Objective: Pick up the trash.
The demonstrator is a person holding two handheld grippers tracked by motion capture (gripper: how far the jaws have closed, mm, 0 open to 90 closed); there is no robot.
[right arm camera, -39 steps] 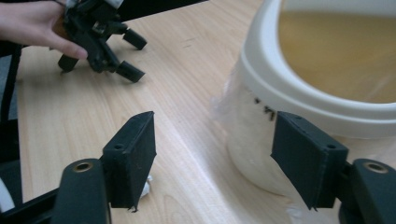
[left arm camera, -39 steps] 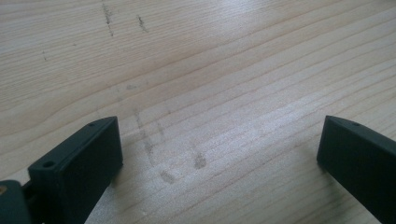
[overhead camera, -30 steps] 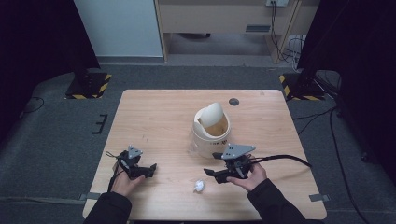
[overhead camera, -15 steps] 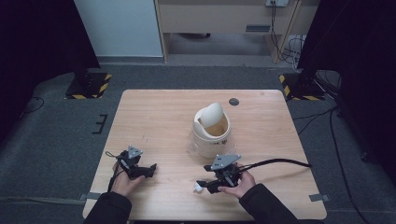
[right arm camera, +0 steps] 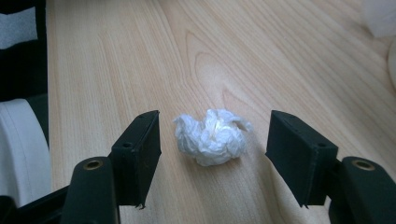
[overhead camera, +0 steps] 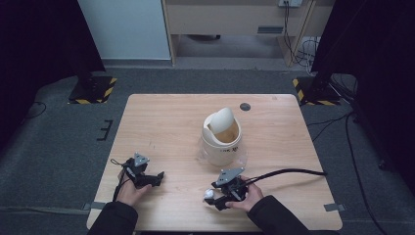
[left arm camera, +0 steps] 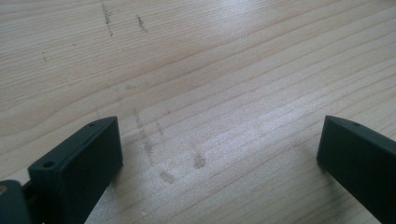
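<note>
Right gripper jaws spread, have just been closing, crumpled tissue ball between them untouched, near the swing-lid bin. Left gripper spread over bare table.

Dark print on the bin — illegible.

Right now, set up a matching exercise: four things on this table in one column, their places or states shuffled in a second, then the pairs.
1. crumpled tissue
2. swing-lid bin
3. left tongs
4. right tongs

A. open over bare wood
B. mid-table, cream, lid tipped
C. white, lying on the table, untouched
D. open, astride the white wad

Pairs: 1-C, 2-B, 3-A, 4-D
</note>
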